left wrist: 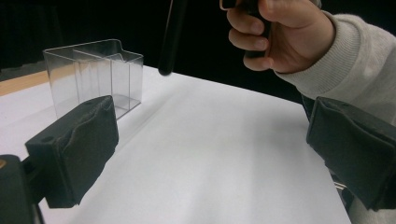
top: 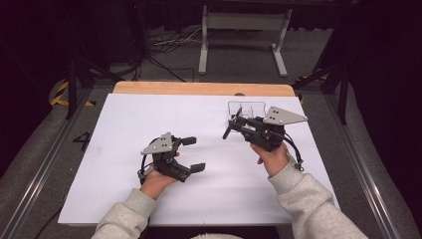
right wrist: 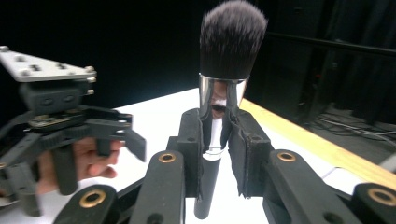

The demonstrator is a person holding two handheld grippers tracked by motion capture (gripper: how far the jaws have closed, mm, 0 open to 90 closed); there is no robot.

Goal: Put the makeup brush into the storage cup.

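Left gripper (top: 191,154): held in the person's left hand (top: 155,182) low over the near-left part of the tabletop (top: 129,149); its fingers (left wrist: 74,149) stand wide apart with bare white surface between them and nothing held.
Right gripper (top: 234,125): held in the person's right hand (top: 271,158) above the far-right part of the tabletop, pointing leftward in the high view; its fingers (right wrist: 191,144) are closed on the makeup brush.
Makeup brush (right wrist: 219,116): clamped by its bright metal ferrule between the right gripper's fingers. In the right gripper view the dark bristle head rises above the fingers and the black handle runs down below them. In the left gripper view the handle (left wrist: 172,37) hangs clear of the tabletop, its tip above the white surface.
Clear organiser (top: 246,110): a transparent box with inner dividers, standing on the far-right part of the tabletop just beyond the right gripper. In the left gripper view (left wrist: 93,74) its compartments look empty.
Brush and organiser: apart; the brush handle hangs beside the box, outside its walls.
Tabletop: a white sheet over a wooden board whose edge shows along the far side.
Sleeves (top: 308,199): light grey, entering from the bottom of the high view.
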